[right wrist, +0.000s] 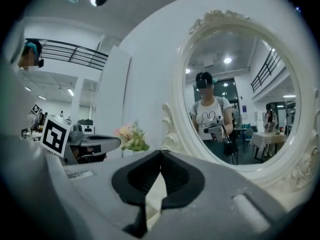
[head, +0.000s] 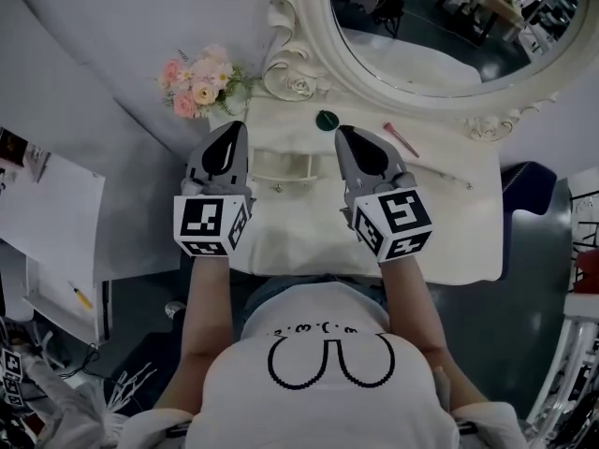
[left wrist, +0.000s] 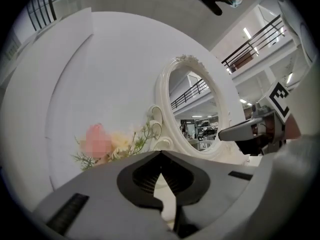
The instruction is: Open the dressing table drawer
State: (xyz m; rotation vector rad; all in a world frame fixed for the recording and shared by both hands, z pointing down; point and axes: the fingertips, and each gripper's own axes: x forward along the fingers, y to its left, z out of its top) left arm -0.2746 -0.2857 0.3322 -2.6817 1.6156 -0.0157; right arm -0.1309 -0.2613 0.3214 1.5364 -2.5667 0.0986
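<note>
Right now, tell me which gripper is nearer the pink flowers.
Left. The left gripper hovers just below and right of the pink flowers in the head view; the right gripper is farther right, across the dressing table top.

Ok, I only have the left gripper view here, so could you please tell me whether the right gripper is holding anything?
Observer: No. The right gripper is shut, with nothing between its jaws.
Operator: Thank you. Is anything lying on the table top?
Observer: Yes. A dark green round thing and a pink stick lie on the white table, near the base of the mirror.
Operator: And how do the two grippers stand to each other?
Observer: In the head view they are side by side over the table, the left gripper level with the right, both pointing at the mirror.
</note>
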